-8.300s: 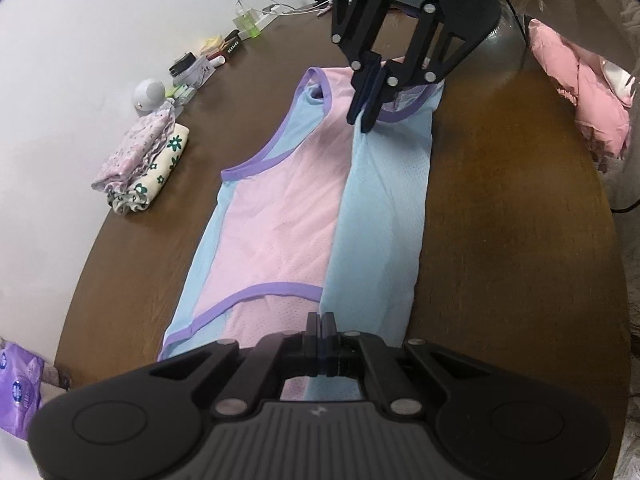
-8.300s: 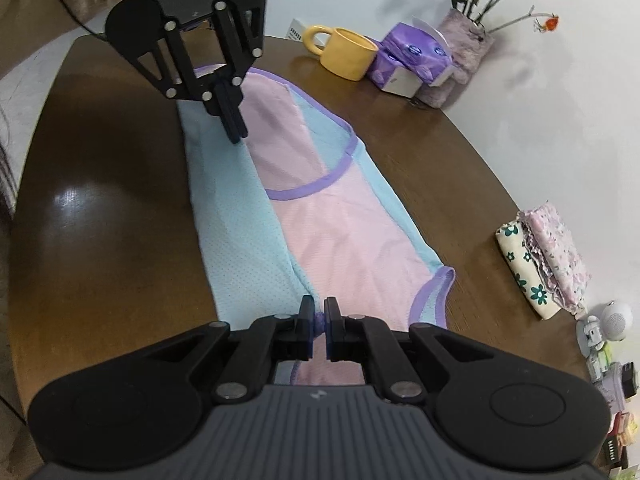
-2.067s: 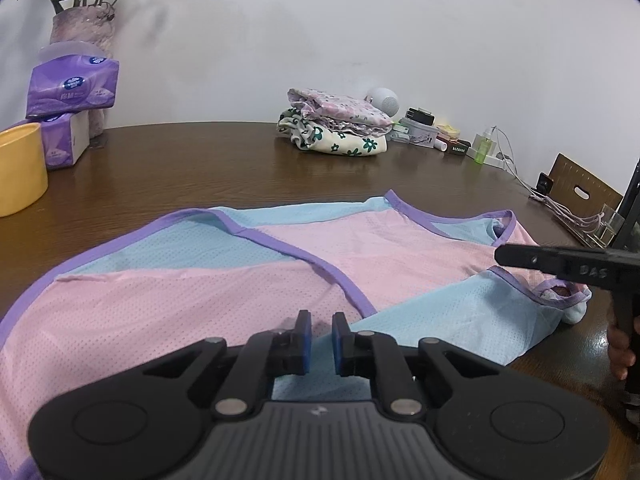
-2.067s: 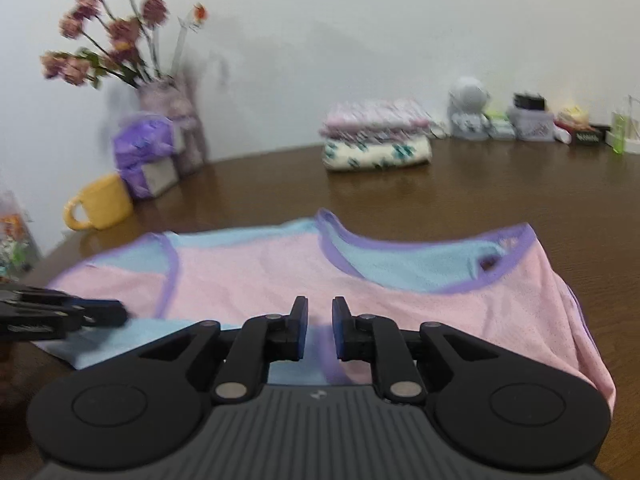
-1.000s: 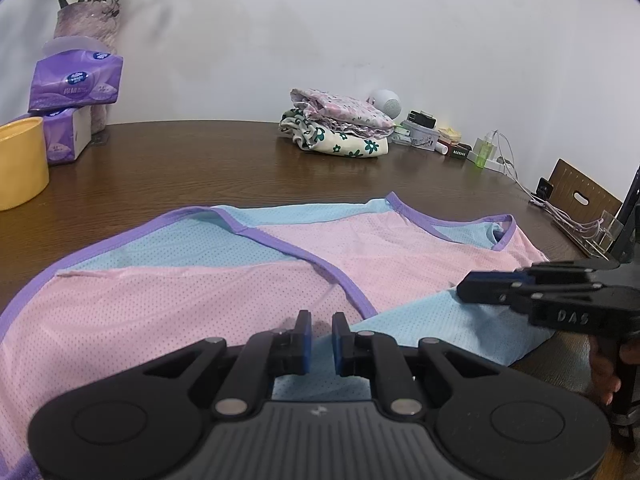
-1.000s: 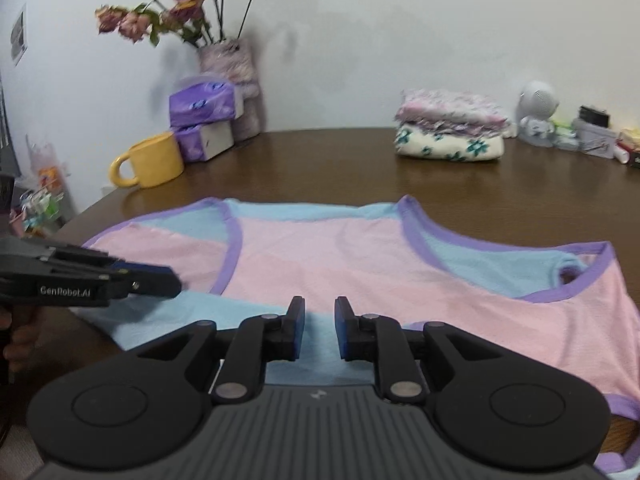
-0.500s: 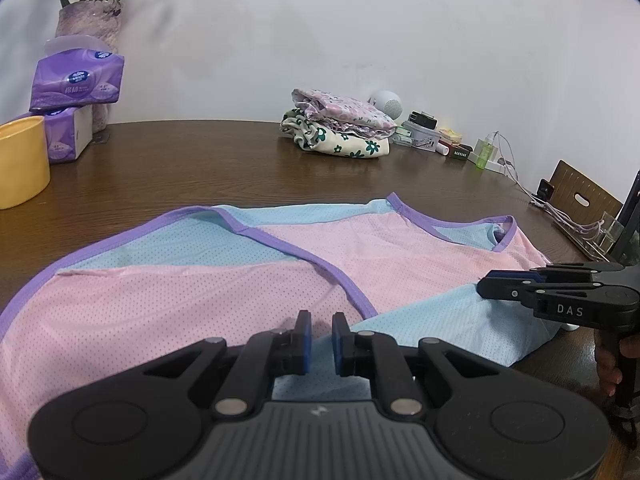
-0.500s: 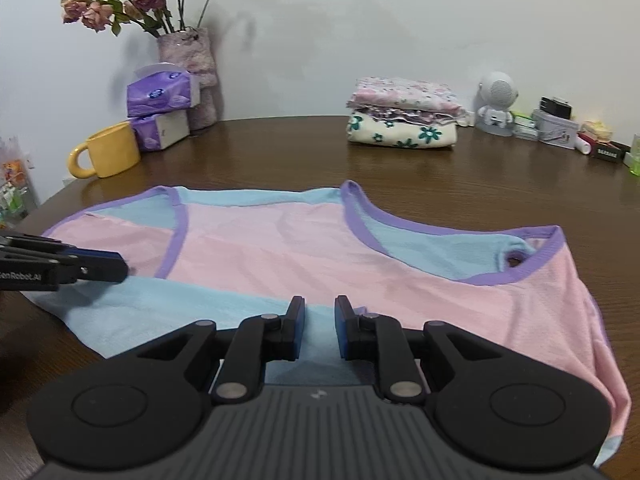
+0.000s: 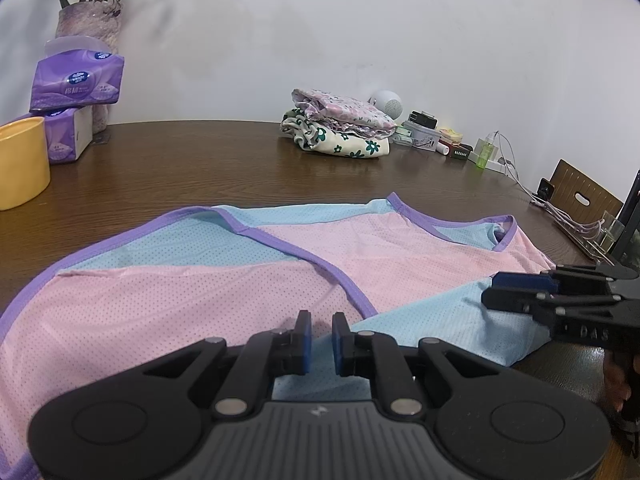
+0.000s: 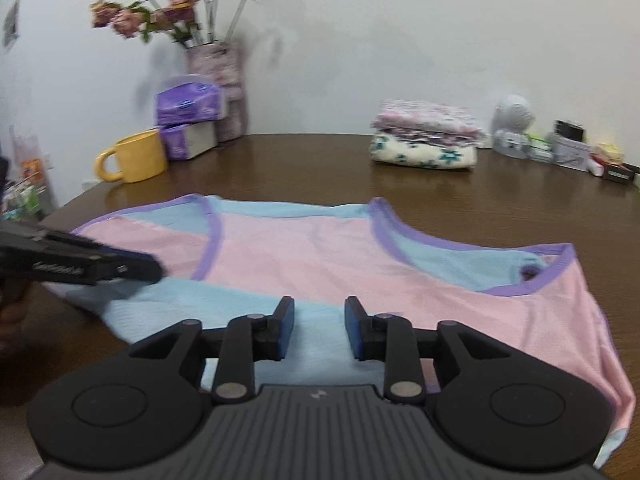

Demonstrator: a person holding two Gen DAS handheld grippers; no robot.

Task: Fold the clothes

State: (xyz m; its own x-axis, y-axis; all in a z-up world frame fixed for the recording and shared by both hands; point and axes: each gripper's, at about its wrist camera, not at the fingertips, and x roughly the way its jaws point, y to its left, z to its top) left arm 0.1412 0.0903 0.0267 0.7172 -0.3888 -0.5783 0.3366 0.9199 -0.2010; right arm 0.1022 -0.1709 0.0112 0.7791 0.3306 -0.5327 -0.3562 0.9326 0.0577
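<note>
one tank top (image 9: 248, 280), two folded garments (image 9: 340, 128), two claws.

I am working in a home, at a brown wooden table (image 9: 208, 168) against a plain white wall. Household items line its far edge: a vase of dried flowers (image 10: 216, 80), tissue packs (image 9: 76, 84), a yellow mug (image 10: 136, 156), folded laundry (image 9: 340, 128) and toiletries (image 9: 484, 154).

pink-and-blue mesh vest with purple trim (image 9: 280, 280) flat on brown wooden bench (image 9: 200, 160) | left tool (image 9: 319, 338) slightly parted over near hem | right tool (image 9: 490, 290) over blue fold
</note>
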